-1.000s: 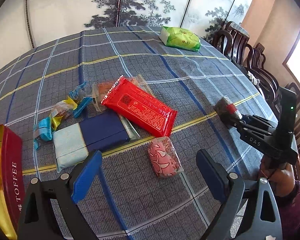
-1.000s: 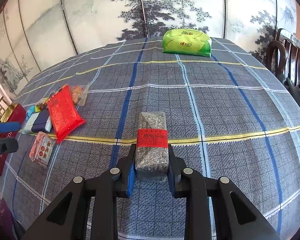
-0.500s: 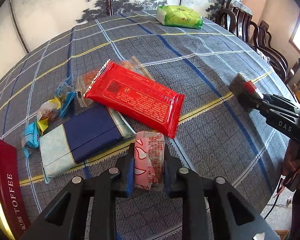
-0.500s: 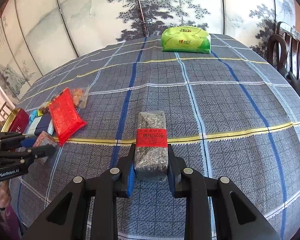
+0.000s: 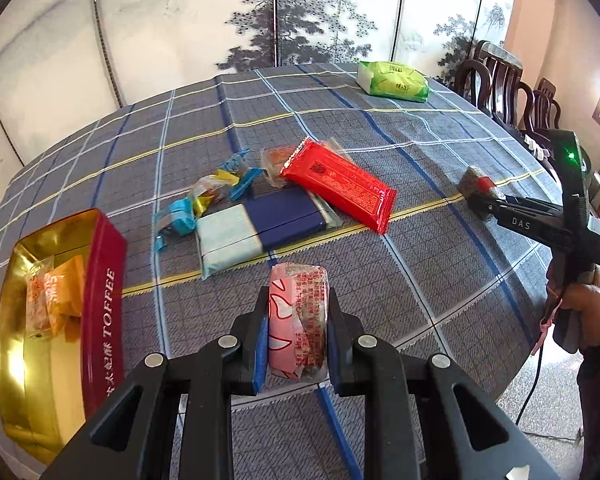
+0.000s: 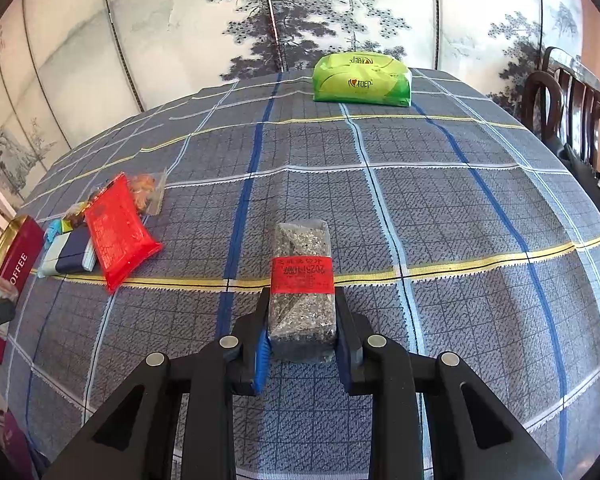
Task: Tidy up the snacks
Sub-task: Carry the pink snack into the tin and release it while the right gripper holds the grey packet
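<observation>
The left gripper (image 5: 298, 322) is clamping its fingers (image 5: 260, 344) on a pink wrapped snack (image 5: 298, 320), holding it clear of the desk (image 5: 380, 128) just right of the open toffee tin (image 5: 100, 300) at the near left edge. The jaws have just been closing, and the pink snack is now pinched between them.

The right gripper (image 6: 300, 322) is gripping a grey speckled bar with a red band (image 6: 302, 284). In the left wrist view this bar is sitting near the right side of the desk, and whether it is resting on the cloth or lifted just off it cannot be told.

As for progress, the sorting appears to be at an early stage. The tin is already holding a few orange-wrapped pieces (image 5: 54, 296), so some snacks seem to be put away. Two more are in hand and waiting to be placed.

Much is lying loose in the middle of the desk: a red packet (image 5: 340, 184) partly overlapping a clear bag of orange bits (image 5: 276, 160), a blue and pale green packet (image 5: 260, 232) just beside it, and a scatter of small blue and yellow candies (image 5: 208, 200) to its left. A green bag (image 5: 394, 82) is sitting well apart at the far side.

The likely next step is dropping the pink snack into the tin, which is close at hand.
</observation>
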A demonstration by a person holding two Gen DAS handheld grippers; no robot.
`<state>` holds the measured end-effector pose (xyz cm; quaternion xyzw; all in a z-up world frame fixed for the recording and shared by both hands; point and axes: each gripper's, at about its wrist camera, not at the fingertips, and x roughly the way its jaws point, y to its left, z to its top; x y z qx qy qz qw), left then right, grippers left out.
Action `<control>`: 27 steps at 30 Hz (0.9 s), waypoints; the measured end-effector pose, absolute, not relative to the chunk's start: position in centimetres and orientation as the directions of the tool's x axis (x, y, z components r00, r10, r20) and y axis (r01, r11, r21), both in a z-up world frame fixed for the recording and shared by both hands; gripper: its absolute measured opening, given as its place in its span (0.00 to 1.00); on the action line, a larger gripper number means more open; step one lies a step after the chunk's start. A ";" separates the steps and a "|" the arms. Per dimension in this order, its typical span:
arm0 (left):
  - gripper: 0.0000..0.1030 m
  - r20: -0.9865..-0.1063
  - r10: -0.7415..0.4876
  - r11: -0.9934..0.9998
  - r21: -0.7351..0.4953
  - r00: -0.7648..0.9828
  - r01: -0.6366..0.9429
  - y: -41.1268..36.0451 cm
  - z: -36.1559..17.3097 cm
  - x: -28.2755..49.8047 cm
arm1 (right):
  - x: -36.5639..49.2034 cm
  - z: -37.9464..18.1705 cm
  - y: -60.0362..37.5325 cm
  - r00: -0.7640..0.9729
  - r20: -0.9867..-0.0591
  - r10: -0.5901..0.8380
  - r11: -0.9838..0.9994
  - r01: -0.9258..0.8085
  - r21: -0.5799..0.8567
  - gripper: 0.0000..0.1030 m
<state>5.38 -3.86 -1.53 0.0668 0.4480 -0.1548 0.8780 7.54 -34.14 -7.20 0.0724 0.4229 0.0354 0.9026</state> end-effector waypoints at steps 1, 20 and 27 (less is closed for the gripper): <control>0.20 -0.805 -0.211 0.945 -0.023 0.554 0.327 -3.4 -1.4 5.1 | 7.6 -7.1 -34.1 0.636 -0.762 0.117 0.987 0.008 0.158 0.27; 0.20 -0.756 -0.134 0.981 -0.011 0.641 0.192 4.9 0.5 1.8 | 8.7 -7.1 -32.7 0.645 -0.763 0.029 0.976 0.146 0.161 0.27; 0.20 -0.754 -0.082 0.992 -0.002 0.651 0.124 8.4 0.4 1.9 | 8.7 -7.1 -32.9 0.647 -0.762 0.032 0.976 0.145 0.164 0.27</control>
